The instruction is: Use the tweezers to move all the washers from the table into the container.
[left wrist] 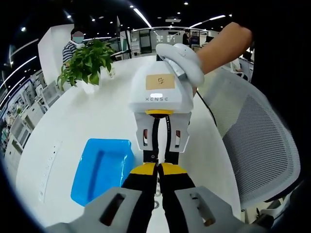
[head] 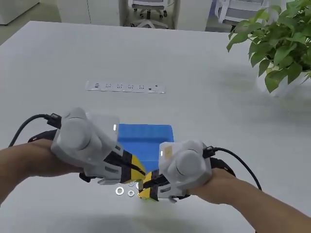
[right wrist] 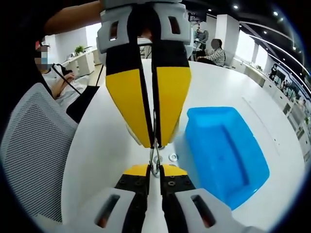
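The tweezers (right wrist: 154, 158) show as no more than a thin metal sliver pinched between the closed jaws of the left gripper (right wrist: 154, 141) and the right gripper (right wrist: 154, 171); their tips cannot be made out. In the head view the two grippers cover the near edge of the blue container (head: 146, 135), and how many washers (head: 119, 191) lie beneath them cannot be told. The plant (head: 277, 43) is cut off by the right edge.

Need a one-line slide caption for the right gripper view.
Left gripper and right gripper meet tip to tip on tweezers, washer and blue container alongside.
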A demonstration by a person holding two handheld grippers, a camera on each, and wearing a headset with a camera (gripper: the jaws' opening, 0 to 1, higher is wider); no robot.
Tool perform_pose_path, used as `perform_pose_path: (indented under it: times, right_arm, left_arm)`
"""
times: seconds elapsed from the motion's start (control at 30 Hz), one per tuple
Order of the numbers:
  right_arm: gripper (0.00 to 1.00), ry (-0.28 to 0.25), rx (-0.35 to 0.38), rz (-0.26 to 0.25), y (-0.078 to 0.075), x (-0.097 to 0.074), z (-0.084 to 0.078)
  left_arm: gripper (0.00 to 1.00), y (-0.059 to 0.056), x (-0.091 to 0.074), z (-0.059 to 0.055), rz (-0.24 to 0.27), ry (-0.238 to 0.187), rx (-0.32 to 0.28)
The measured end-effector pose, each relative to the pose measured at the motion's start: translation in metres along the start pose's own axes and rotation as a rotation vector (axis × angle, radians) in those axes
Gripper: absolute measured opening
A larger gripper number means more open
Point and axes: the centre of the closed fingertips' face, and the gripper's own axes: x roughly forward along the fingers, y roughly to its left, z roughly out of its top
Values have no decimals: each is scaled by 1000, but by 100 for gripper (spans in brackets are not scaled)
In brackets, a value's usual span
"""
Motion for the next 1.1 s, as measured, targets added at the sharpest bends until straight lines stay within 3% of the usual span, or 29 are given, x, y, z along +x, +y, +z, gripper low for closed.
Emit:
perform_pose_path:
  times: [0.43, 0.6, 0.97, 1.03, 1.1]
  right_arm:
    - [8, -12, 34, -11, 0, 0, 0]
    - [8, -13, 46, -16, -1, 0, 1]
    - [8, -10, 34, -26, -4, -7, 6]
    - [8, -11, 36, -26, -5, -9, 8]
    - [8, -14, 32, -28, -5, -11, 11]
  left_arm:
    - [7, 0, -1, 1, 23, 13, 26]
    - [13, -2, -4, 2, 30, -2, 18]
    - [34, 0, -21, -1, 107, -87, -81]
    - [43, 8, -26, -4, 170, -90, -84]
    - [49, 7, -30, -4, 183, -106, -108]
